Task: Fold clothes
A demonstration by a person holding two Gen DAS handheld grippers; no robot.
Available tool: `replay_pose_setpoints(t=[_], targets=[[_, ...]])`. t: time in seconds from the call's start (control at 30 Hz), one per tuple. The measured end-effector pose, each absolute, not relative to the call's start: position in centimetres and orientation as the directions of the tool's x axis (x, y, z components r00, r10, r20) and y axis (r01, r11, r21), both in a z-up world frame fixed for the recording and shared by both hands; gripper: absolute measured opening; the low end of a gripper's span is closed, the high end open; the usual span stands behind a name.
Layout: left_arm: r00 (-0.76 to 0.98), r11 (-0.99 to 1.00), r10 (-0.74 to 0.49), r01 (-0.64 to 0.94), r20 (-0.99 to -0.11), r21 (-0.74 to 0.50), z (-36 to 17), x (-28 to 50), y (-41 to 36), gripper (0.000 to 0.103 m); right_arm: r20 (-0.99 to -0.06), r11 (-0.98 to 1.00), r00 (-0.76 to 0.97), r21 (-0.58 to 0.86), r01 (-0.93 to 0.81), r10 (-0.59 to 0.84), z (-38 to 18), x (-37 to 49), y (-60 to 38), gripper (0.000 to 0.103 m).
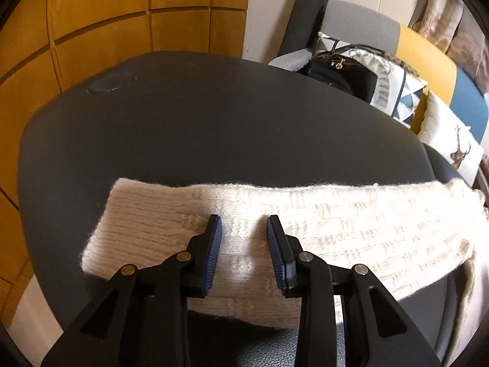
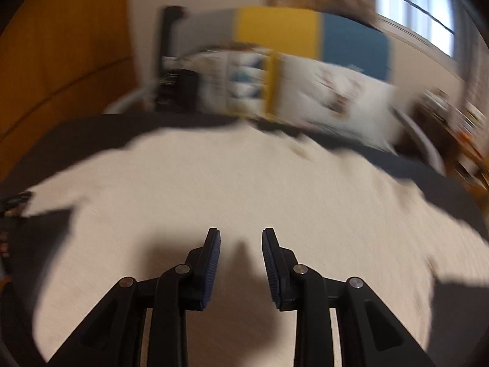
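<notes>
- Left wrist view: a cream knit sweater lies on a dark surface. What shows here is a long flat band, probably a sleeve, running across the frame from the left, with its cuff end lying square at the left.
- The band lies smooth, with no fold-over visible in this part. At the right edge it runs out of frame, so its junction with the body cannot be checked from here.
- The left gripper sits low over the band with its jaws partly apart. Knit fabric shows in the gap between the blue pads. No ridge of cloth is pinched up, and I cannot tell whether the tips touch the knit.
- Right wrist view: heavily blurred. The sweater spreads wide over the surface, with what looks like a sleeve reaching left.
- The right gripper hangs above the sweater with its jaws partly apart and nothing between them; its shadow falls on the cloth below.
- Judgement: the garment is laid out but largely unfolded. Sleeves and body are not yet brought in; the task is at an early stage.
</notes>
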State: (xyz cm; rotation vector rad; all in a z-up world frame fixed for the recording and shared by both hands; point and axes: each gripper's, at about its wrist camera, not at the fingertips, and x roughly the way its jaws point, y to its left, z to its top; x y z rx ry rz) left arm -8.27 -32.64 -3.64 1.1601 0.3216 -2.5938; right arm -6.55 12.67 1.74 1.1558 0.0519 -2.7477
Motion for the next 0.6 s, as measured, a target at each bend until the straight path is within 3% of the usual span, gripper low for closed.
replay_pose_setpoints(t=[0.17,0.27,0.6], targets=[[-0.645,-0.939,-0.173,0.336,-0.745,-0.073,-3.9,-8.4,-32.4,0.035,-0.739,-0.940,-0.593,0.167,0.299,-0.320,0.7,-12.8,6.3,0.028],[-0.659,-0.936,-0.153,0.335,-0.736,-0.105,-4.0,-8.2,-32.8,0.035,-0.754,-0.925,-0.559,0.172,0.339,-0.345,-1.2,-15.9,3.0,0.028],[-0.681,-0.931,-0.133,0.336,-0.720,-0.145,-4.3,-7.9,-33.3,0.035,-0.778,-0.949,-0.593,0.012,0.315,-0.206,-5.2,-21.6,-0.1,0.025]])
